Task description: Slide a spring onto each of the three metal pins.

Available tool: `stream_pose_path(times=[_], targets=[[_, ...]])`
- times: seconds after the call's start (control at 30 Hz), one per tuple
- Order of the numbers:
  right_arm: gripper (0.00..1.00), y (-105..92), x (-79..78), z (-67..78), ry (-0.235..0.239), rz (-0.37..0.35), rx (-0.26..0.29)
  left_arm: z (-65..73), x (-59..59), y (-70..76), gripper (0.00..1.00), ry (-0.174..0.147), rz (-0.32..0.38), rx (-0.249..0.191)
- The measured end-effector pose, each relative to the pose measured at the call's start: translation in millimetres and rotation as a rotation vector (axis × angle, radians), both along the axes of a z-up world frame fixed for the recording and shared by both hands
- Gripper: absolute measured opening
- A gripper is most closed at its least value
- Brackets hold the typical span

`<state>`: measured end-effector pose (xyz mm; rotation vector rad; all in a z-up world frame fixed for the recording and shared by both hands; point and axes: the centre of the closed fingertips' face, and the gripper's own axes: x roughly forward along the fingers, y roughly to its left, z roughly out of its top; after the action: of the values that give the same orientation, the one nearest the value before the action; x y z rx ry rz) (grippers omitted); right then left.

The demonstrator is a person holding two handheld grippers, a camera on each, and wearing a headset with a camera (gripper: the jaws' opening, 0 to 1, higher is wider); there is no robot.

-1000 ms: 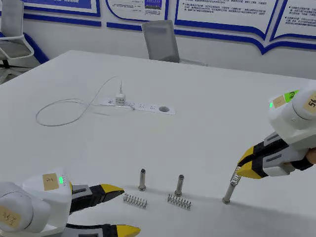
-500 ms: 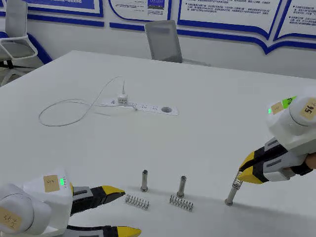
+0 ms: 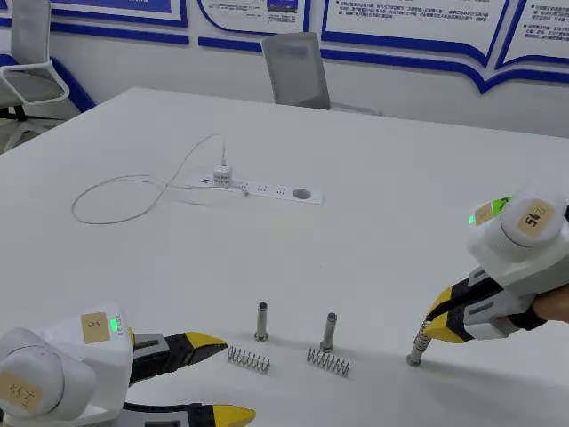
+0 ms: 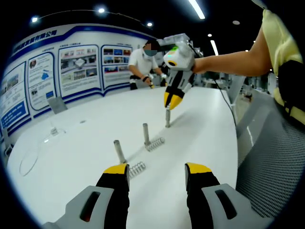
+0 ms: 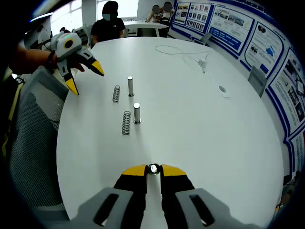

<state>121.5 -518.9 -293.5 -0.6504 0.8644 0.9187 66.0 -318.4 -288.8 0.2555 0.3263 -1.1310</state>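
The right gripper (image 3: 433, 325) was clamped on the spring (image 3: 421, 338) atop the rightmost pin (image 3: 414, 356) (two loose springs (image 3: 246, 359) (image 3: 327, 362) lay nearby); the left gripper (image 3: 229, 377) hovered, jaws apart

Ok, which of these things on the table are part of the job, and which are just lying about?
Job: left pin, middle pin, right pin; left spring and middle spring, lying loose by the first two pins; third spring, on the right pin in the right gripper; left gripper, open.

Lying about: power strip, white cable, chair.
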Motion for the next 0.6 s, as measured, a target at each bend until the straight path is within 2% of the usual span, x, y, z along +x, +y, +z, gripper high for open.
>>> stream_pose_path(times=[0.47,0.6], targets=[[0.12,-0.5,-1.1,-20.4,0.028,-0.023,-0.019,-1.6,0.1,0.0,0.48,0.003,0.0,0.0],[0.12,-0.1,-1.7,-21.2,0.031,-0.03,-0.013,-1.4,0.2,0.2,0.48,0.002,0.0,-0.001]])
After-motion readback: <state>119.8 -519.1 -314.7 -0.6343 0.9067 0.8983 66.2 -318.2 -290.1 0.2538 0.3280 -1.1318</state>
